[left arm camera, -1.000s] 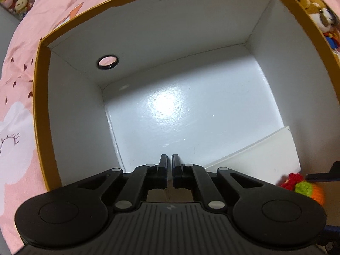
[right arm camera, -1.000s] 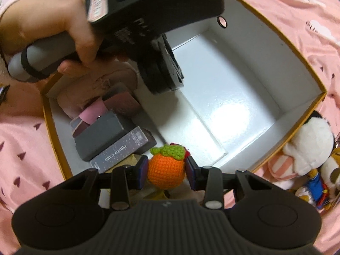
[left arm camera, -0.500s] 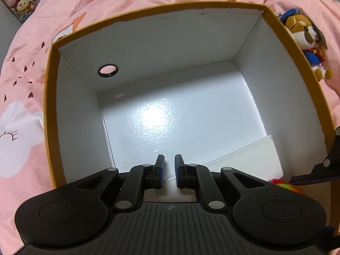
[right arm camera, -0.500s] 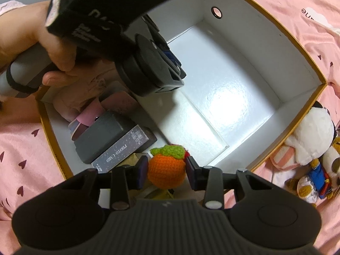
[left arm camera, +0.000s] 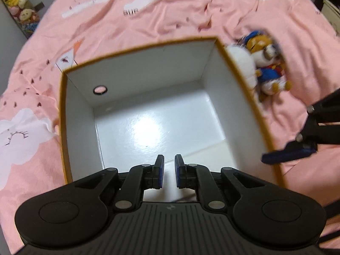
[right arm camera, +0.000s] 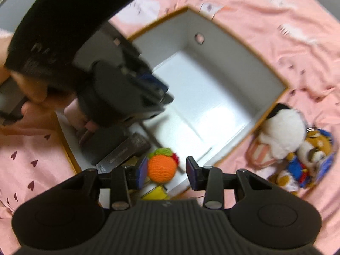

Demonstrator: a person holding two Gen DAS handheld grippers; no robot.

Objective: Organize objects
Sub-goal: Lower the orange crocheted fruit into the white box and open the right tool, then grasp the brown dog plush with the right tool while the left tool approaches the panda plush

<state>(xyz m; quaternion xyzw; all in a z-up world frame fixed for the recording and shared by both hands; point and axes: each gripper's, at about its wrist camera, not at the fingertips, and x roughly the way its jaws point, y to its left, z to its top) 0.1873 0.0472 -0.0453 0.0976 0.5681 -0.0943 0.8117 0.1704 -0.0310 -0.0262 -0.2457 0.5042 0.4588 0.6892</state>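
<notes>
A white box with an orange rim [left arm camera: 250,97] lies on a pink bed; it also shows in the right wrist view [right arm camera: 265,63]. My left gripper [left arm camera: 169,171] hovers above the box's empty compartment, jaws slightly apart and holding nothing. My right gripper [right arm camera: 166,170] is open above the box's near corner; an orange crocheted fruit [right arm camera: 162,165] lies below, between its pads, no longer gripped. Dark boxes [right arm camera: 119,146] lie in the near compartment beside the fruit. The left gripper [right arm camera: 119,89] shows blurred in the right wrist view.
Plush toys, a white one [right arm camera: 282,127] and a brown dog in blue [right arm camera: 306,161], lie on the pink bedsheet [left arm camera: 148,10] outside the box's right wall. They also show in the left wrist view [left arm camera: 265,63]. A yellow item [right arm camera: 156,193] lies under the fruit.
My right gripper opened and let go of the orange fruit in the box. Both grippers rose and pulled back from the box. The left jaws parted a little.
</notes>
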